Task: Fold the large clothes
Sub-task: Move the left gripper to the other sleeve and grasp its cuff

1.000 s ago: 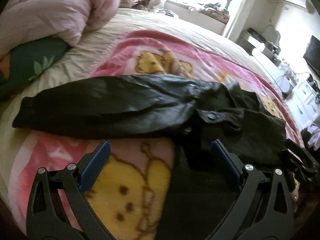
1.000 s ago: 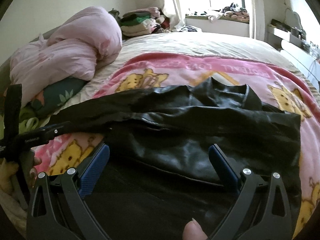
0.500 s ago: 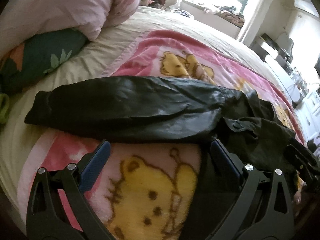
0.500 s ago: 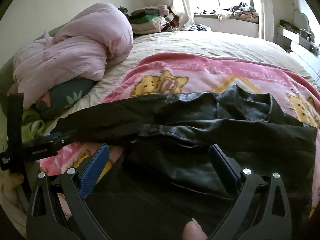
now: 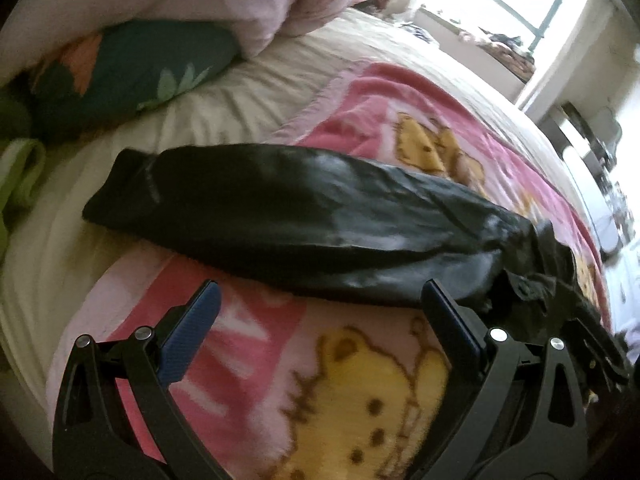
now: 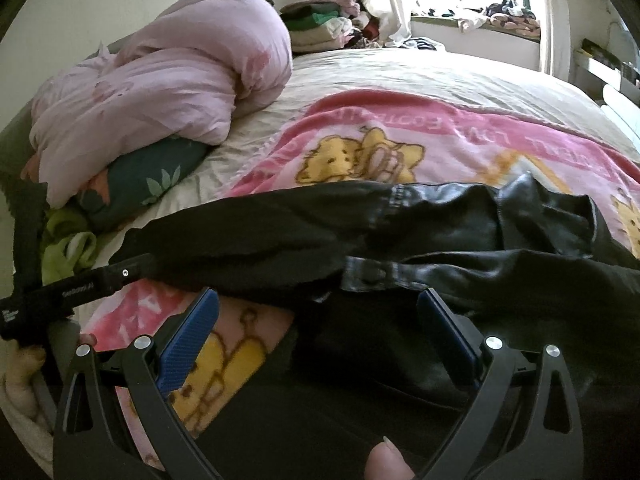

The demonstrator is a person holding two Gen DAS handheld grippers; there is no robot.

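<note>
A black, glossy leather-look jacket (image 6: 460,248) lies spread on a pink fleece blanket printed with yellow cartoon bears (image 6: 400,136), which covers a cream-sheeted bed (image 6: 440,76). In the right wrist view the jacket's body fills the lower centre and right of the frame, with its collar bunched at the right of centre and a snap tab showing just above the blue pads.

One long black sleeve (image 5: 304,232) runs out from the body. In the left wrist view it crosses the middle of the frame as a single band, its cuff at the centre left, partly on the cream sheet, and its shoulder end at the right, where it joins the crumpled body. Its long axis thus lies crosswise to the line of the fingers, not along them.

The left gripper (image 5: 320,320) hovers over bare blanket just below that sleeve, jaws spread wide and holding nothing; the sleeve's near edge sits just beyond the blue fingertips. The right gripper (image 6: 316,320) is likewise spread and empty, poised low over the jacket's body near the armpit, with a thumb tip visible at the bottom edge.

The left gripper looks the nearer to the sleeve, and the cuff lies away to the left of its fingers. A sleeve fold probably calls for that gripper to shift left along the band to the cuff, then carry it across toward the body at the right.

A rumpled pale pink duvet (image 6: 168,80) and a dark green floral pillow (image 5: 132,68) sit in the upper left, well apart from the jacket.
</note>
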